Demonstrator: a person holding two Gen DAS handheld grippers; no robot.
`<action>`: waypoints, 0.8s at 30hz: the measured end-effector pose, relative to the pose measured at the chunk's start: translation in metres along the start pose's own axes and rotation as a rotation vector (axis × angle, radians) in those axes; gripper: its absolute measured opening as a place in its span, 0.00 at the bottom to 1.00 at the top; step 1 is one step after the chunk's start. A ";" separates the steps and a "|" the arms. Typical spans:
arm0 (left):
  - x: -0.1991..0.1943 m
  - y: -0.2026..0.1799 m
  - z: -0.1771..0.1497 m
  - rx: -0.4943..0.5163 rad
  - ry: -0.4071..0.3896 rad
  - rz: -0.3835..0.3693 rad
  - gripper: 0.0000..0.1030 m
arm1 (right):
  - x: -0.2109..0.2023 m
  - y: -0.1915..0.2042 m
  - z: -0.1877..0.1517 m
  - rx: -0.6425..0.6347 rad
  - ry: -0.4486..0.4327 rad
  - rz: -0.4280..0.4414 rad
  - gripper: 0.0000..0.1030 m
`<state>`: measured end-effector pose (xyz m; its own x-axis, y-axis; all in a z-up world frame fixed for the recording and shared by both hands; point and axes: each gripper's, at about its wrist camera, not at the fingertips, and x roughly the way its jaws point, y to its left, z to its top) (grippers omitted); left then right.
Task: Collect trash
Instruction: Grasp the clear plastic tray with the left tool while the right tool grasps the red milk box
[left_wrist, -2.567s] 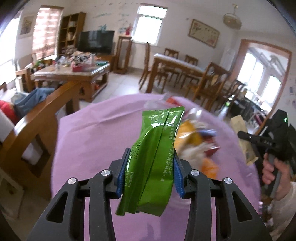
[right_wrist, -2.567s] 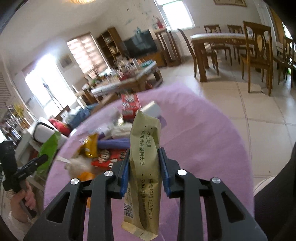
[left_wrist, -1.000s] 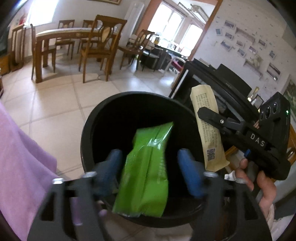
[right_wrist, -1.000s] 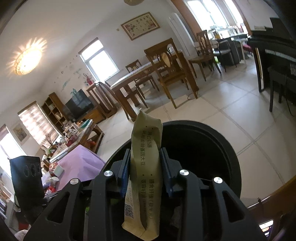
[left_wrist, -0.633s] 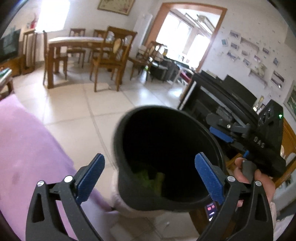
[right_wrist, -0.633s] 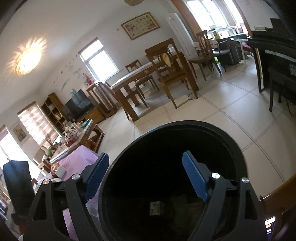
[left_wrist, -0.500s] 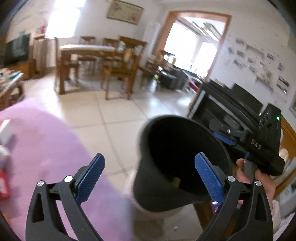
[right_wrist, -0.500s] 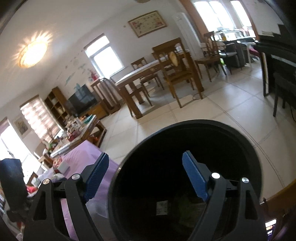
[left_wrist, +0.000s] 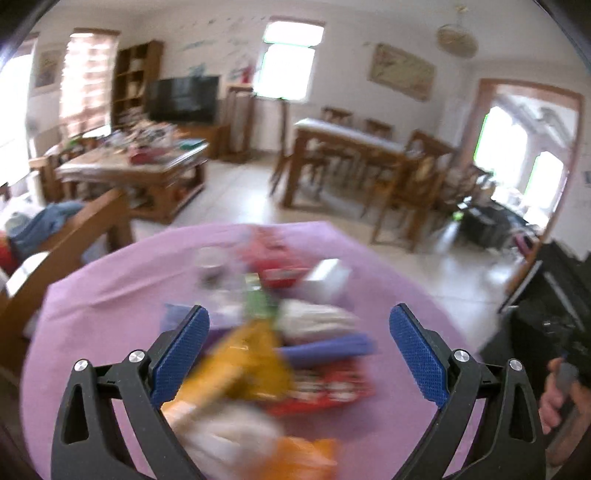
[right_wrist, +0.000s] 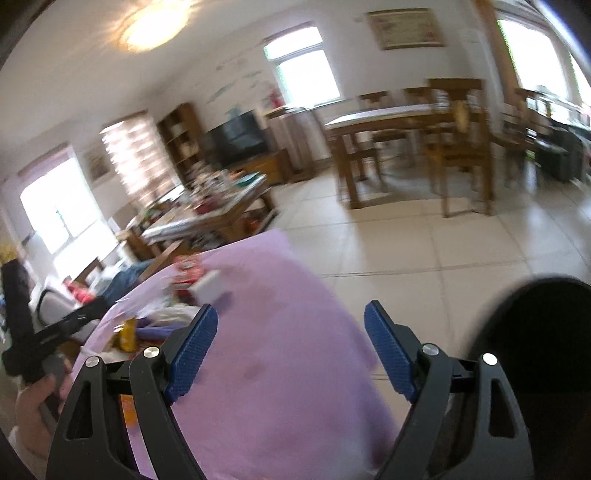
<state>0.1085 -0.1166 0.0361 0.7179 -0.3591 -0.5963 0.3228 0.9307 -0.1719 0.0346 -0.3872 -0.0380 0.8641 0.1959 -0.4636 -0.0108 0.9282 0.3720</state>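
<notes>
- Left gripper (left_wrist: 299, 349): jaws spread wide apart, holding nothing, above a heap of wrappers (left_wrist: 280, 354) on the purple tablecloth (left_wrist: 110, 295).
- Heap of wrappers, blurred in the left wrist view: a yellow packet (left_wrist: 247, 363) lies between the blue pads (left_wrist: 183, 347); a red packet (left_wrist: 325, 391) and a purple stick (left_wrist: 328, 349) lie just beside it; a white box (left_wrist: 327, 278) sits farther back.
- Right gripper (right_wrist: 291, 349): jaws spread wide apart, empty, over a bare part of the tablecloth (right_wrist: 277, 350).
- Black bin (right_wrist: 546, 354): stands at the right edge of the right wrist view, beside the table's edge; its inside is dark and cannot be read.
- Right wrist view, left side: the wrappers (right_wrist: 147, 321) lie near the far rim of the cloth, and the person's left hand (right_wrist: 33, 398) grips the other tool's handle.
- Background: a wooden dining table (left_wrist: 351, 147), chairs and a television (left_wrist: 183, 98).
</notes>
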 end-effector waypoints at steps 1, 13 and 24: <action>0.006 0.007 0.004 -0.001 0.019 0.019 0.93 | 0.008 0.009 0.003 -0.015 0.011 0.017 0.79; 0.092 0.056 0.024 -0.091 0.223 0.048 0.65 | 0.176 0.114 0.058 -0.140 0.288 0.198 0.79; 0.105 0.074 0.020 -0.139 0.206 0.019 0.42 | 0.253 0.131 0.041 -0.185 0.506 0.189 0.59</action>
<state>0.2202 -0.0871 -0.0234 0.5776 -0.3327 -0.7454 0.2118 0.9430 -0.2567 0.2718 -0.2285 -0.0736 0.4908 0.4488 -0.7468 -0.2693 0.8933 0.3598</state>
